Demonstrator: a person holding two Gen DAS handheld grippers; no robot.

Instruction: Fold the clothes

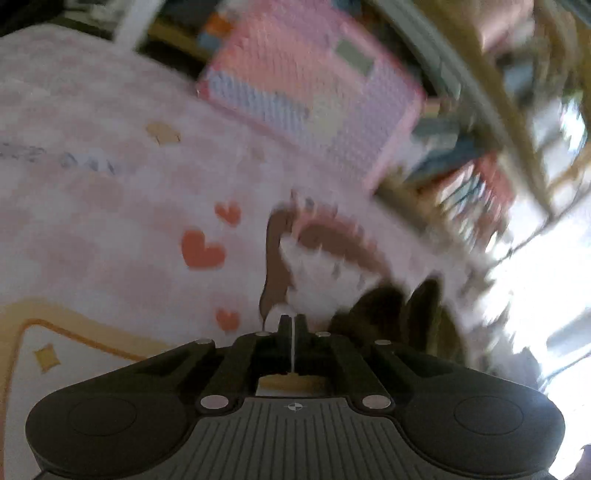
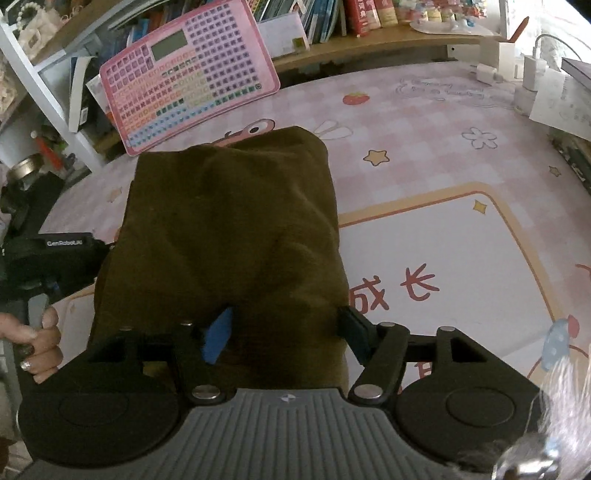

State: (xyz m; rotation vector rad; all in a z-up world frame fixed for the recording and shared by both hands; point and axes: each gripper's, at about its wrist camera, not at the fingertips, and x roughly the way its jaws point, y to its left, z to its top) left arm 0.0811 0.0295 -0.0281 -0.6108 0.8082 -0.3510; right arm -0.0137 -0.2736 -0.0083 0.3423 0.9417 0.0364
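Note:
An olive-brown folded garment [image 2: 229,236] lies on the pink cartoon table mat [image 2: 424,147] in the right wrist view. My right gripper [image 2: 286,328] is open, its fingers spread over the garment's near edge. My left gripper [image 1: 292,323] is shut with nothing between its fingers, above the mat; that view is motion-blurred. A dark piece of the garment [image 1: 388,306] shows just right of its fingertips. The left gripper's body [image 2: 55,258] and the hand holding it appear at the garment's left side in the right wrist view.
A pink keyboard-like toy board [image 2: 192,77] leans at the back of the table; it also shows in the left wrist view [image 1: 314,88]. Bookshelves [image 2: 351,18] stand behind. White chargers and papers [image 2: 532,74] sit at the far right.

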